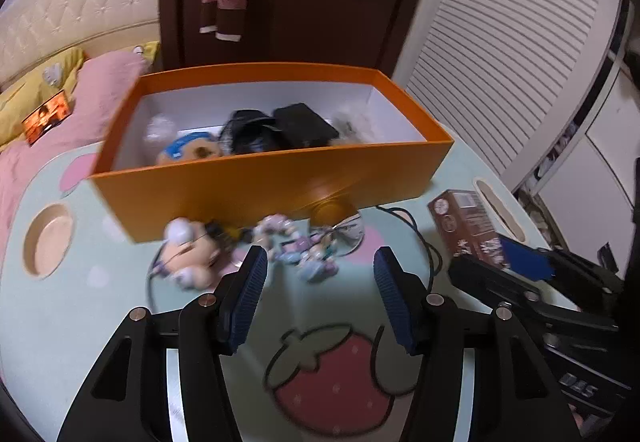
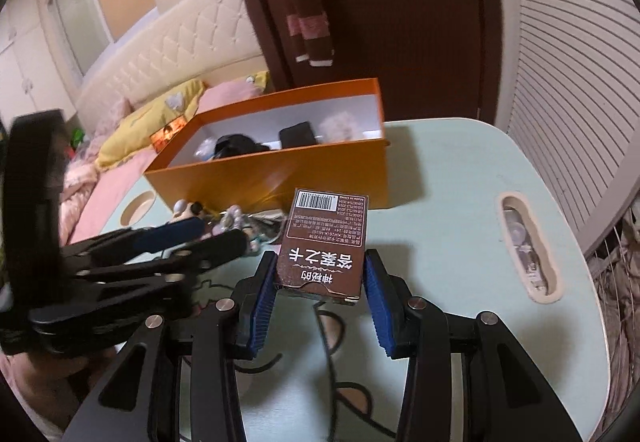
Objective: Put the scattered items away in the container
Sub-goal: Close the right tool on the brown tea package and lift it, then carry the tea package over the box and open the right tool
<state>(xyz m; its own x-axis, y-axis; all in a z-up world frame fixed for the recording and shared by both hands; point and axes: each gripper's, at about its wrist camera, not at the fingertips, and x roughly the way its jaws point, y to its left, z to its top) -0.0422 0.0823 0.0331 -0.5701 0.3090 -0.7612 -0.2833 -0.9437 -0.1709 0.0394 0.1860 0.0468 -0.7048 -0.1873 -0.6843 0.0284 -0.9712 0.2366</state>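
orange box [image 1: 280,178] sits on the desk [image 1: 80,302] at 12 o'clock; right gripper [image 2: 320,282] clamps a brown card box [image 2: 326,242]; left gripper [image 1: 320,294] gapes wide near plush toys [image 1: 192,254].

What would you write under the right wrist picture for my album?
Right tool grips a brown card box in front of the orange box.

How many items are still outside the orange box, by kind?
Brown card box, in the right gripper: 1
Plush toy on the table: 1
Pastel charm cluster, blurred, counted as one: 1
Black cable: 1
Total: 4 outside the orange box
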